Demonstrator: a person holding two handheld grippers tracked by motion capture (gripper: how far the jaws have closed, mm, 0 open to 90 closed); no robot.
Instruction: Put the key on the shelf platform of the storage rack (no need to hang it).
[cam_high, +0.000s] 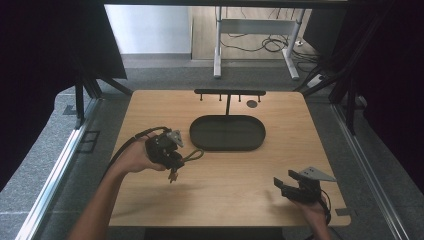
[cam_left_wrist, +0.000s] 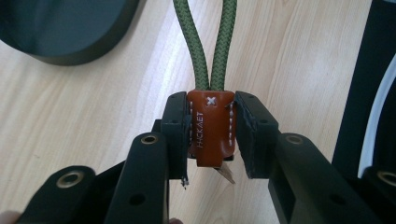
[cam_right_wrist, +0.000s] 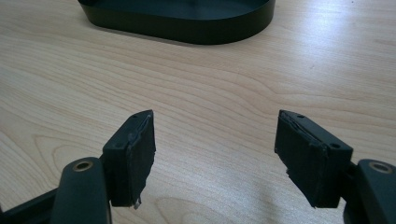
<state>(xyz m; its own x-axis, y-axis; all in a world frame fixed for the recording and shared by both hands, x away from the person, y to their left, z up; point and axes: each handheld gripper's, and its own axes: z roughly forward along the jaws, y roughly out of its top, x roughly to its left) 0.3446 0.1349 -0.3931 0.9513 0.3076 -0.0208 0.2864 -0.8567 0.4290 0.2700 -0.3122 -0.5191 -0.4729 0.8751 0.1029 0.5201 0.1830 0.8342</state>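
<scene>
I have the left gripper (cam_left_wrist: 211, 135) pinching the brown leather tab (cam_left_wrist: 211, 129) of the green cord loop (cam_left_wrist: 212, 42), held just left of the black oval tray (cam_high: 227, 133); my right gripper (cam_right_wrist: 215, 158) sits spread, well right of the tray

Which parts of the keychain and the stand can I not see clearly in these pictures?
- Keychain: in the left gripper view the left tongs cover the sides of its brown leather tab, and the top edge cuts off the green cord loop.
- Metal piece below the tab: mostly hidden behind the tab, so its kind is unclear.
- Keychain in the high view: too small for detail.
- Pegs of the stand: too small to judge in the high view.
</scene>
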